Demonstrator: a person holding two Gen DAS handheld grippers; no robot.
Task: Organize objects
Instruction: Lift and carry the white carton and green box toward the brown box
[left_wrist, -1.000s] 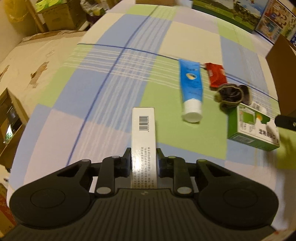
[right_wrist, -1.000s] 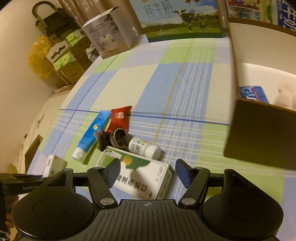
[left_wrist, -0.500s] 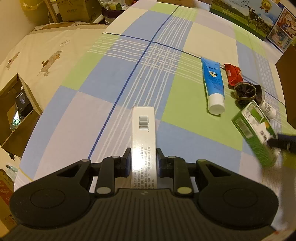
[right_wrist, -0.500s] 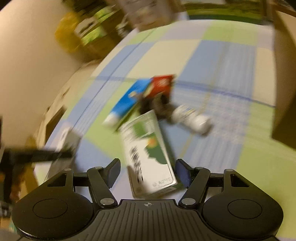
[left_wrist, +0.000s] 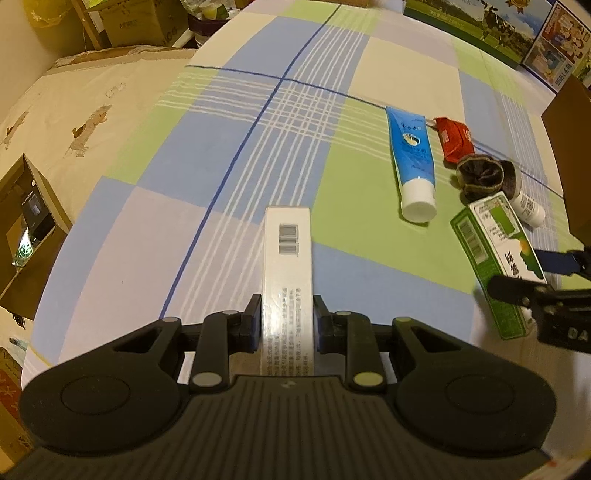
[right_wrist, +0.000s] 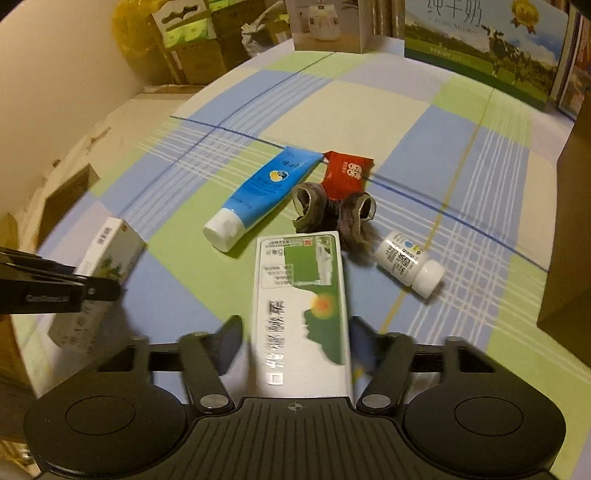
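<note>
Over the checked bench cloth (left_wrist: 258, 147), left gripper (left_wrist: 287, 317) pinches a stiff, light white carton (left_wrist: 287, 258) mid-length; right gripper (right_wrist: 295, 343) looks spread around the green-white box (right_wrist: 301, 295).

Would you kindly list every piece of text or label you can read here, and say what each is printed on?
"纯牛奶" and "PURE MILK": milk carton box at the table's far edge.
Barcode only, fine print unreadable: white box.
Green box: large Chinese characters, upside down and blurred.
Blue tube, red packet, white bottle: too small.
</note>
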